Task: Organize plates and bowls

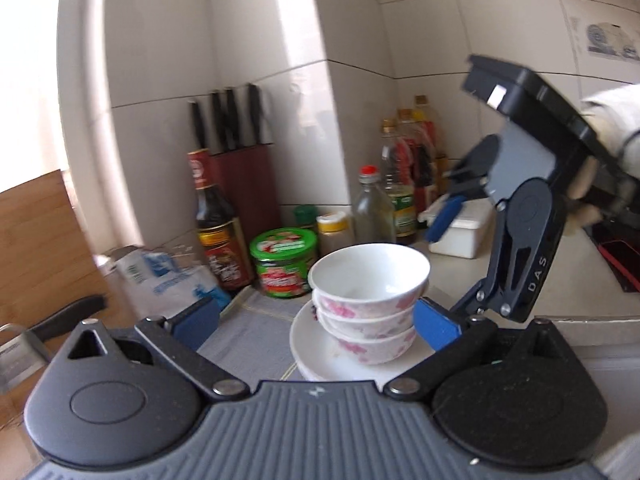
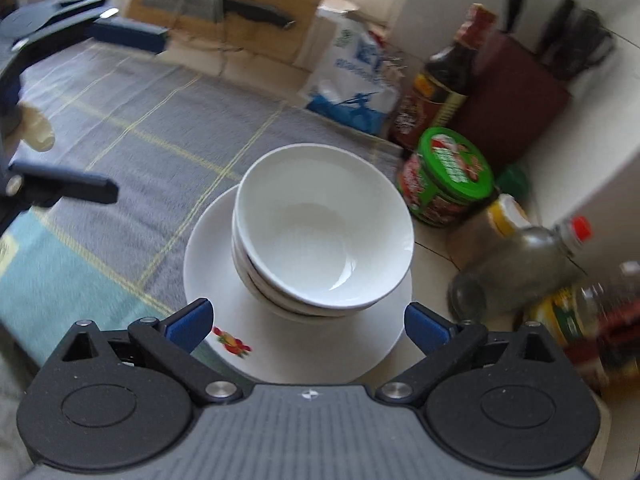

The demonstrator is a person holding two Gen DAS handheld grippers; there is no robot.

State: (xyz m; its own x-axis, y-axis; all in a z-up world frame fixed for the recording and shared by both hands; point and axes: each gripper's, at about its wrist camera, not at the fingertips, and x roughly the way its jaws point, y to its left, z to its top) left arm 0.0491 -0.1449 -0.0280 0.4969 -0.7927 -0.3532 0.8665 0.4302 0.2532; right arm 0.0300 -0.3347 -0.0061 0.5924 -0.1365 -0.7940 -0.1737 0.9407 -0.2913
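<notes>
Grey checked cloth [image 2: 132, 128] covered the counter; on it sat white plates [image 2: 224, 280] carrying what looked like three stacked bowls [image 2: 320, 232]. Left gripper [image 1: 316, 320] and right gripper [image 2: 308, 320] both stood wide, empty, flanking the stack.

White tiled wall [image 1: 256, 40], grey checked cloth [image 2: 132, 120], daylight

Each handheld gripper has a ribbed grey body flanked by 2 round black housings with raised discs. Black linkage arms, pinned with silver screws, carry the blue finger pads [image 1: 196, 320] of the left gripper [image 1: 316, 322] and the right gripper [image 2: 308, 322]. A small star mark sits on each body. Seen from the left wrist, the right gripper [image 1: 446, 222] shows "DAS" lettering, with a pale sleeve [image 1: 616, 128] behind it.
</notes>
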